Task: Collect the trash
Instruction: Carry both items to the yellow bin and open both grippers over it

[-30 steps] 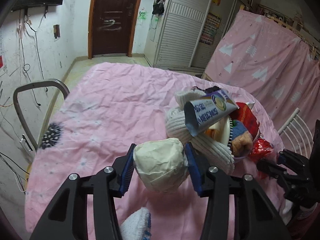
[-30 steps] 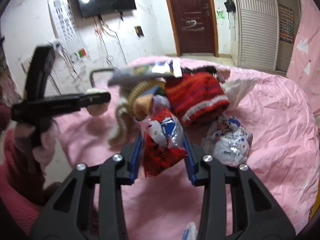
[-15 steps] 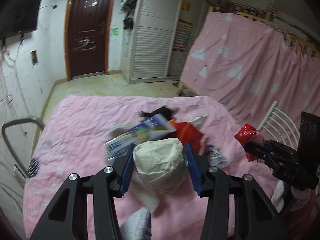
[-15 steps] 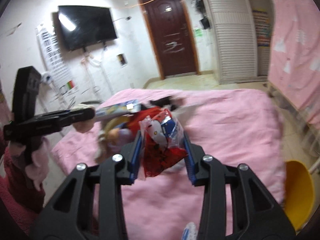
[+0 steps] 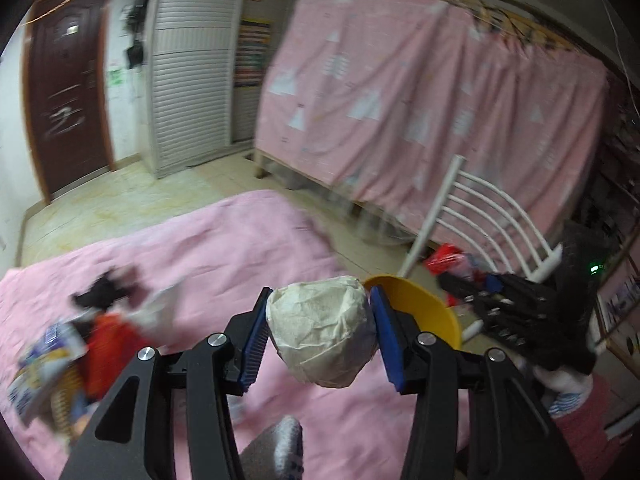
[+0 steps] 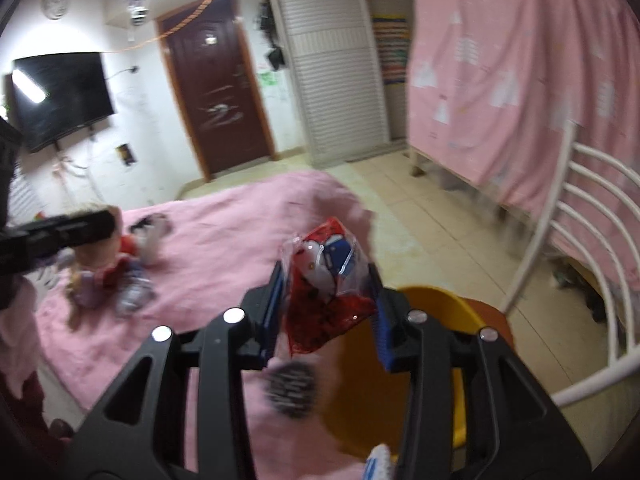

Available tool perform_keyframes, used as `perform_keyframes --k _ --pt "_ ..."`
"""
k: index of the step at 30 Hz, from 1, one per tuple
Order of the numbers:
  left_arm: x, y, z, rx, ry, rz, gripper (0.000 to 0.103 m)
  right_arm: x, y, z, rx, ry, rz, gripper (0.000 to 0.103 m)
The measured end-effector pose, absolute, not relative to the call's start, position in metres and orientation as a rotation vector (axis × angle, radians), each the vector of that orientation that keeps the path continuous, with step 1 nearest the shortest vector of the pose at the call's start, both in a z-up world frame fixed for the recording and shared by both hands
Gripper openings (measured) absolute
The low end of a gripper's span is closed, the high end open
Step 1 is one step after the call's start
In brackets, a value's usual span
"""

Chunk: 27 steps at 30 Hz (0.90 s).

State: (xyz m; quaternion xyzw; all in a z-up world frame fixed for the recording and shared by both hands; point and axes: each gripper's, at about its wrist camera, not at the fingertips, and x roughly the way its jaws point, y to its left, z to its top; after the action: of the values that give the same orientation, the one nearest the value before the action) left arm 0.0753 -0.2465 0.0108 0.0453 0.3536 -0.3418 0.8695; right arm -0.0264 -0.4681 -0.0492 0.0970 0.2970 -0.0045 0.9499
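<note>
Far left on pink bed (image 5: 224, 248): heap of leftover items (image 5: 68, 344), blurred, unidentifiable. Left gripper (image 5: 320, 334) clamped on crumpled paper wad (image 5: 322, 338). Yellow bin (image 6: 424, 364), partly hidden behind fingers. Right gripper (image 6: 326, 294) clamped on red snack wrapper (image 6: 326, 284), above bin.

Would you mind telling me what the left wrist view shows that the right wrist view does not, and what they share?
Only the left wrist view shows the left gripper clamping a crumpled paper ball. Only the right wrist view shows the wall-mounted TV and the right gripper pinching a red snack wrapper close up. Both show the yellow bin, pink bedspread, white chair and brown door.
</note>
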Motion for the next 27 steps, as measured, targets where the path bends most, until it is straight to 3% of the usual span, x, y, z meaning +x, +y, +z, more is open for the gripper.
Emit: perform_keyframes --k 3,4,6,8,16,19,20,27 --pt "0.075 -0.289 0.004 0.124 0.766 -0.76 0.039 -0.025 -0.488 -0.065 0.212 0.622 -0.056 0.04" --pt "0.075 -0.304 0.001 0.135 0.776 -0.774 0.039 -0.024 -0.495 -0.07 0.226 0.628 -0.066 0.043" --pt "0.073 -0.331 -0.003 0.146 0.799 -0.802 0.039 -0.023 -0.509 -0.079 0.257 0.641 -0.081 0.06" --pt "0.074 -0.349 -0.009 0.151 0.818 -0.82 0.039 -0.023 -0.522 -0.084 0.282 0.641 -0.092 0.064" --pt "0.085 -0.408 -0.036 0.153 0.898 -0.835 0.043 -0.036 -0.571 -0.093 0.387 0.626 -0.186 0.064" --pt "0.084 -0.415 -0.039 0.153 0.902 -0.841 0.064 -0.04 -0.58 -0.093 0.414 0.616 -0.207 0.064" --pt "0.083 -0.415 -0.039 0.154 0.899 -0.839 0.066 -0.041 -0.582 -0.093 0.418 0.614 -0.212 0.064" --pt "0.082 -0.397 -0.031 0.148 0.88 -0.823 0.066 -0.032 -0.565 -0.089 0.395 0.624 -0.181 0.065"
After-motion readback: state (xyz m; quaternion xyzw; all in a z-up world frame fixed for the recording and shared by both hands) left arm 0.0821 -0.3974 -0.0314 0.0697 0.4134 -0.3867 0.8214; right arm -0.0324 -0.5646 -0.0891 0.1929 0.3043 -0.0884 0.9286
